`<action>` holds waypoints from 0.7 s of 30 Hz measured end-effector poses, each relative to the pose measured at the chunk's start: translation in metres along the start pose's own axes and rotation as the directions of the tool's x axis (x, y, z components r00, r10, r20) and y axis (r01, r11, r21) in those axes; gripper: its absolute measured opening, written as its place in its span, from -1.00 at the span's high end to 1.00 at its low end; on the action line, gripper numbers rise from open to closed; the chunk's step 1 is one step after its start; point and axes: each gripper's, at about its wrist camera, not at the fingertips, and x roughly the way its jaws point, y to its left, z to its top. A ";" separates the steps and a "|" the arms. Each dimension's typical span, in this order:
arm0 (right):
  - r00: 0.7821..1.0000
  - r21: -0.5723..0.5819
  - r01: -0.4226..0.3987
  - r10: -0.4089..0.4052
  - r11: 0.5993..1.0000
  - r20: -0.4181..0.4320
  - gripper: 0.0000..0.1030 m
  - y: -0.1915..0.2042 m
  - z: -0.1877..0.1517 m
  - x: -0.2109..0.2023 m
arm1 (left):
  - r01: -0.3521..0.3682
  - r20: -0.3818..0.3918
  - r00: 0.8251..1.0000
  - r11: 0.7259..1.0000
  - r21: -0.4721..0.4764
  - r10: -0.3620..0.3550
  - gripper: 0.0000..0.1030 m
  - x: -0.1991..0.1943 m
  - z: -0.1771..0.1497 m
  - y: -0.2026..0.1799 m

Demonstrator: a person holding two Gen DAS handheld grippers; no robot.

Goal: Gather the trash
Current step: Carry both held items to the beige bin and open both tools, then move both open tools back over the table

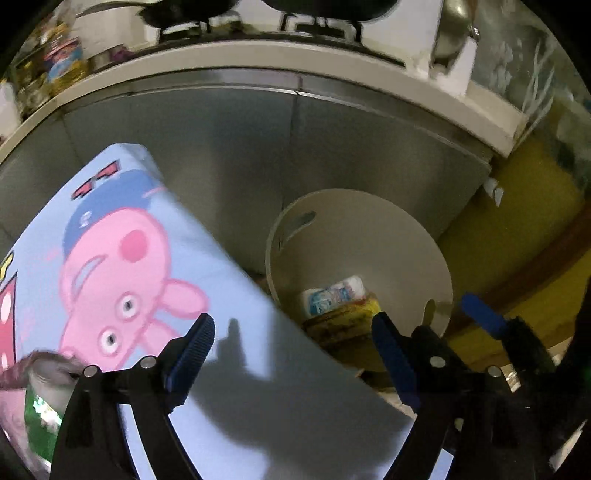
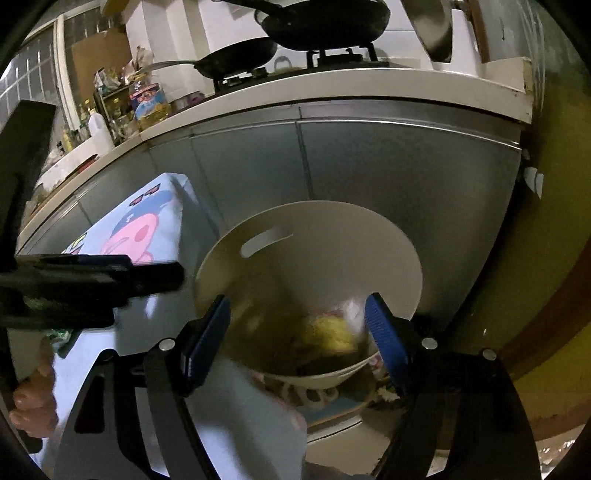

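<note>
Plainly, both pairs of jaws are seen spread with nothing between their blue ribbed pads: the left gripper [image 1: 293, 343] is held over the corner of a pale blue surface printed with a pink cartoon pig [image 1: 122, 266], and the right gripper [image 2: 297, 332] is held directly above the open mouth of a round white plastic bin with slot handles in its wall [image 2: 314, 240]. Inside that bin, trash is seen lying near the bottom: a white and blue printed wrapper [image 1: 334, 295] resting on a yellow packet [image 1: 347, 314], both blurred in the right wrist view. These pieces are judged light, thin and crinkly, likely to slip or fold under the pads, so a hold across a bunched edge or a short side would be preferred to a flat face. The long axis of the white and blue wrapper is seen running roughly across the left wrist view, tilted up toward the right. A crumpled green and white piece [image 1: 38, 417] is glimpsed at the lower left beside the left gripper, too blurred to be identified. Beyond the bin, grey metal cabinet doors [image 2: 369, 166] stand under a white worktop [image 2: 332, 92] carrying black pans [image 2: 325, 22].
</note>
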 end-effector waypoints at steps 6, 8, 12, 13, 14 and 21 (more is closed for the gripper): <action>0.999 -0.022 -0.017 0.017 1.000 0.039 -0.45 0.020 -0.006 -0.026 | 0.060 0.104 0.993 0.994 -0.093 -0.050 -0.68 -0.064 -0.020 0.037; 0.998 -0.032 -0.035 0.037 0.999 0.053 -0.41 0.030 -0.007 -0.036 | 0.071 0.147 0.988 0.989 -0.127 -0.052 -0.68 -0.091 -0.033 0.055; 0.992 -0.035 -0.110 0.112 0.993 0.061 -0.12 0.052 -0.011 -0.051 | 0.069 0.232 0.972 0.975 -0.211 -0.018 -0.68 -0.146 -0.071 0.102; 0.986 -0.030 -0.151 0.153 0.988 0.061 -0.07 0.061 -0.013 -0.055 | 0.058 0.251 0.968 0.969 -0.240 0.004 -0.68 -0.161 -0.084 0.118; 0.982 -0.030 -0.180 0.182 0.983 0.058 -0.06 0.069 -0.015 -0.058 | 0.045 0.262 0.965 0.964 -0.263 0.026 -0.68 -0.171 -0.093 0.130; 0.936 -0.053 -0.351 0.349 0.935 -0.030 0.06 0.136 -0.035 -0.058 | -0.105 0.231 0.946 0.887 -0.449 0.229 -0.65 -0.231 -0.185 0.231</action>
